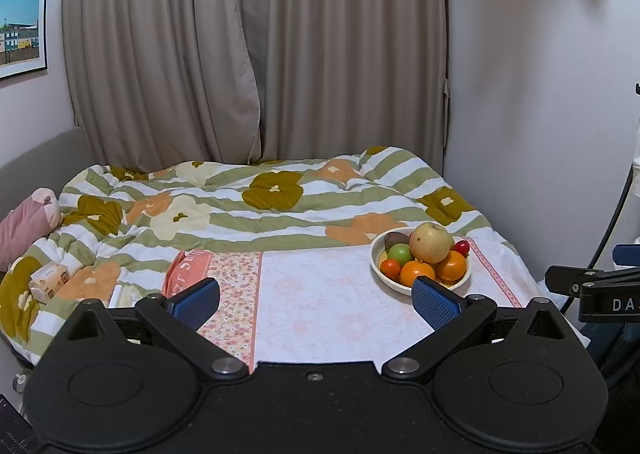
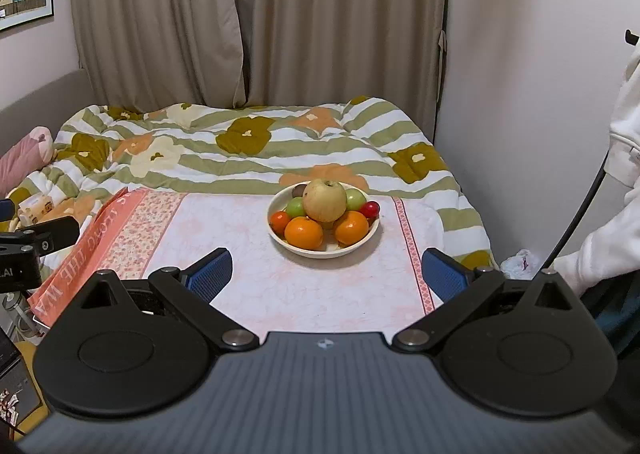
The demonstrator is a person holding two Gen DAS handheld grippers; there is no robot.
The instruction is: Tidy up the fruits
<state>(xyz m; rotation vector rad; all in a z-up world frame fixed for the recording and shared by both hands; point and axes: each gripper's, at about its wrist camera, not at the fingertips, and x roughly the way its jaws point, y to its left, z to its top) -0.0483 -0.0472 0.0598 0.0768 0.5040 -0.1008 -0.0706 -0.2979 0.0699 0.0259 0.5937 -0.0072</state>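
Note:
A cream bowl [image 2: 320, 252] [image 1: 404, 286] of fruit stands on a pink floral cloth [image 2: 280, 286] [image 1: 328, 306] on the bed. In it are a big yellow pear [image 2: 324, 200] [image 1: 431, 242], two oranges [image 2: 304, 232] [image 1: 417, 272], green apples [image 2: 295, 207] [image 1: 400, 253], a small tomato [image 2: 279, 221], a red fruit [image 2: 370, 208] and a brown kiwi [image 1: 396, 238]. My right gripper [image 2: 326, 274] is open and empty, just in front of the bowl. My left gripper [image 1: 316, 300] is open and empty, left of the bowl.
A flowered green-striped quilt [image 2: 240, 142] covers the bed behind the cloth. A tissue pack [image 1: 50, 280] and a pink pillow [image 1: 20, 226] lie at the left. Curtains [image 2: 256, 14] hang behind, a wall at the right. The person's white sleeve [image 2: 616, 238] is at the right.

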